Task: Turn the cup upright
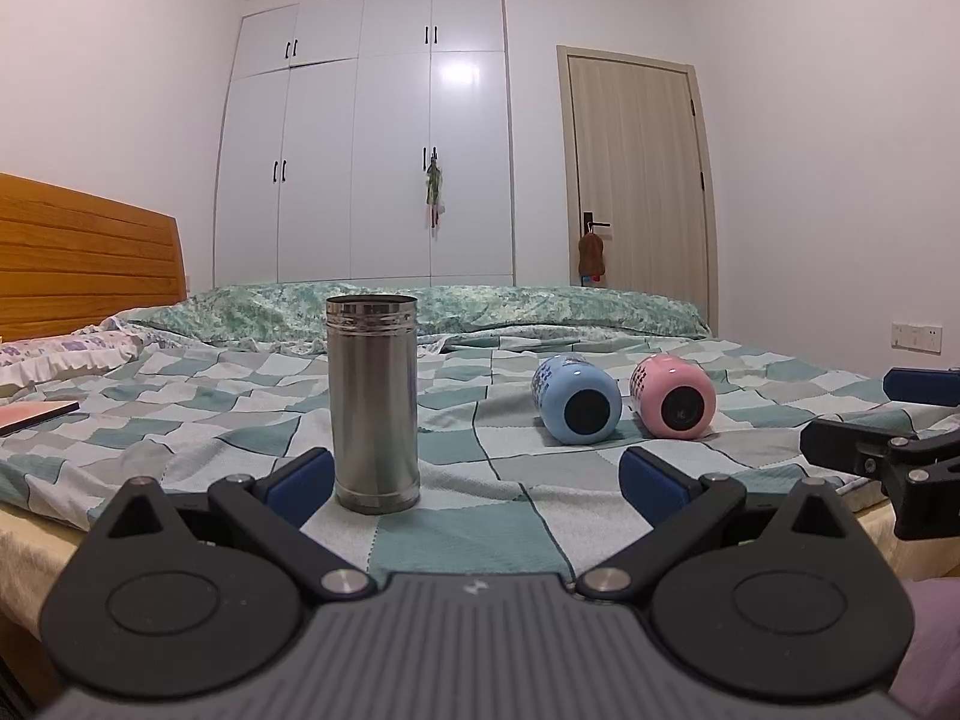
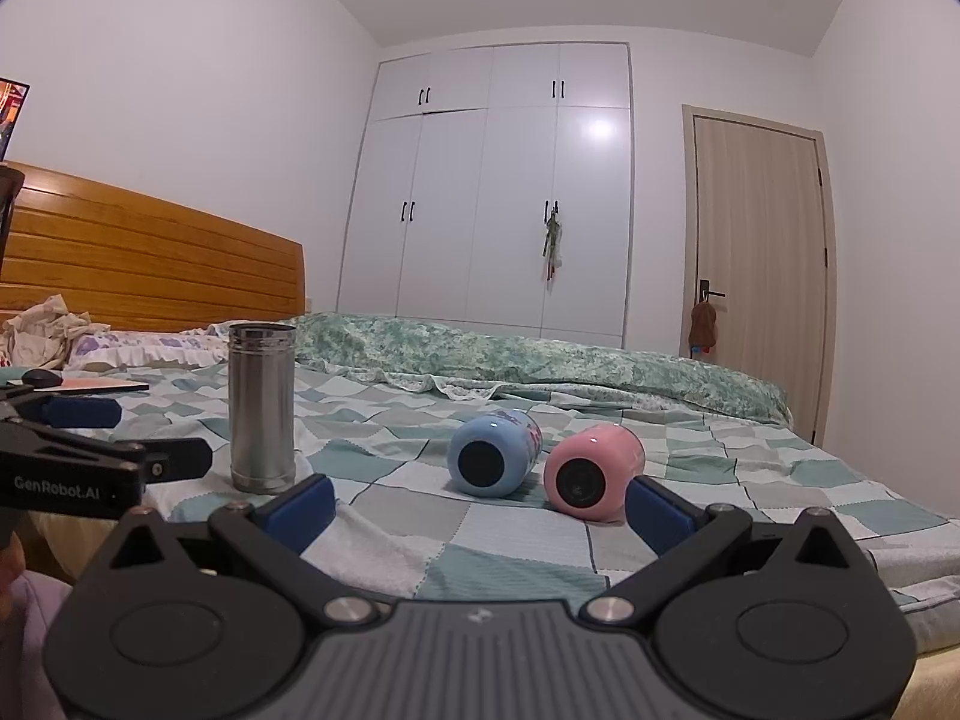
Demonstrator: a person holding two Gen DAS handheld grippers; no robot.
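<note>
A steel cup (image 1: 373, 401) stands upright on the checked bedspread, mouth up; it also shows in the right wrist view (image 2: 262, 407). A blue cup (image 1: 577, 398) and a pink cup (image 1: 673, 396) lie on their sides, dark bases facing me; the blue cup (image 2: 494, 452) and pink cup (image 2: 593, 471) also show in the right wrist view. My left gripper (image 1: 477, 480) is open and empty, the steel cup just ahead of its left finger. My right gripper (image 2: 480, 507) is open and empty, just short of the two lying cups.
A rumpled green quilt (image 1: 456, 306) lies across the far side of the bed. A wooden headboard (image 1: 84, 252) and pillows are at the left, with a flat pink book (image 1: 36, 414). The bed's near edge is under the grippers.
</note>
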